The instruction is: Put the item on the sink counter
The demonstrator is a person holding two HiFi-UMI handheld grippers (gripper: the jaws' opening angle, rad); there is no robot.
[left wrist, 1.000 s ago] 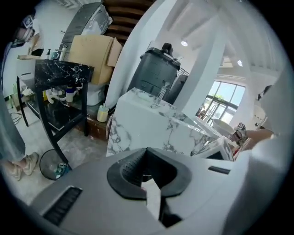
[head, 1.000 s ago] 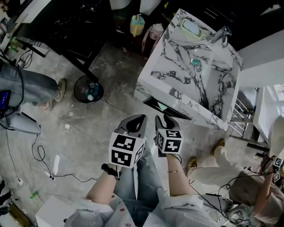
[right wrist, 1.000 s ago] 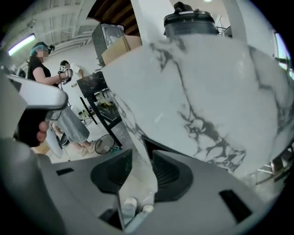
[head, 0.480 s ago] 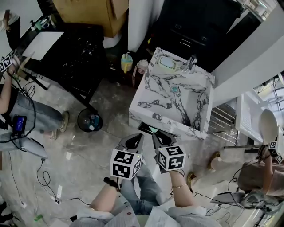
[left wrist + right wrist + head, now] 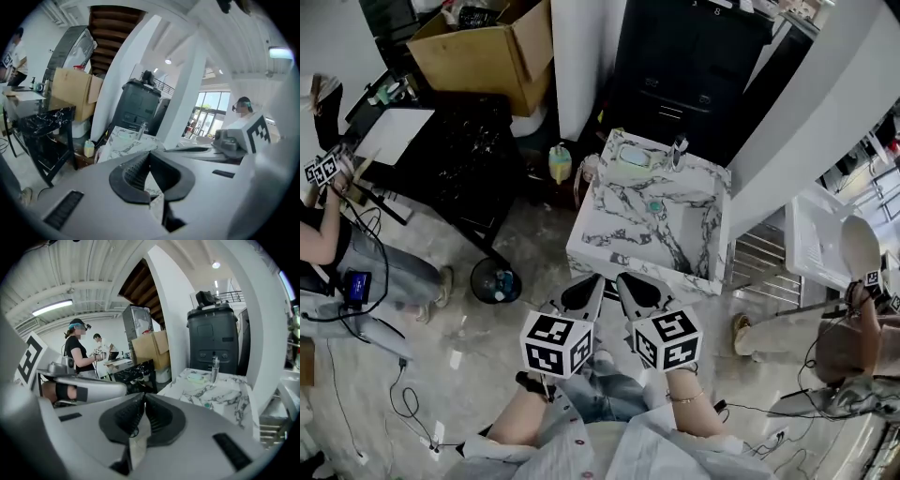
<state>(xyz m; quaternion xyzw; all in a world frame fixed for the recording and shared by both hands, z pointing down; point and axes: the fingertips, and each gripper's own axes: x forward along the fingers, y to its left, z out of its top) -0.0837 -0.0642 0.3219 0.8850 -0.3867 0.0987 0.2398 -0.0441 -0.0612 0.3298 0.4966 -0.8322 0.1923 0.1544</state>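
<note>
The white marble sink counter (image 5: 619, 230) stands ahead of me, and nothing sits between it and my grippers. A pale green soap dish (image 5: 633, 157) and a chrome tap (image 5: 679, 150) are at its back edge, and a teal drain (image 5: 654, 206) sits in the basin. My left gripper (image 5: 598, 279) and right gripper (image 5: 622, 278) hover side by side in front of the counter's near edge. The left gripper (image 5: 149, 153) is shut on nothing. The right gripper's (image 5: 144, 395) jaws have just been closing, and their pads now meet with nothing between them.
A round black bin (image 5: 496, 281) is on the floor left of the counter. A yellow bottle (image 5: 560, 161) stands beside the counter. A black table (image 5: 459, 141), a cardboard box (image 5: 487, 52) and a dark cabinet (image 5: 689, 66) stand behind. People stand at far left (image 5: 337, 234) and far right (image 5: 853, 347).
Both grippers have risen, still side by side. The counter now looks smaller and farther below, and more of the room shows behind it.
</note>
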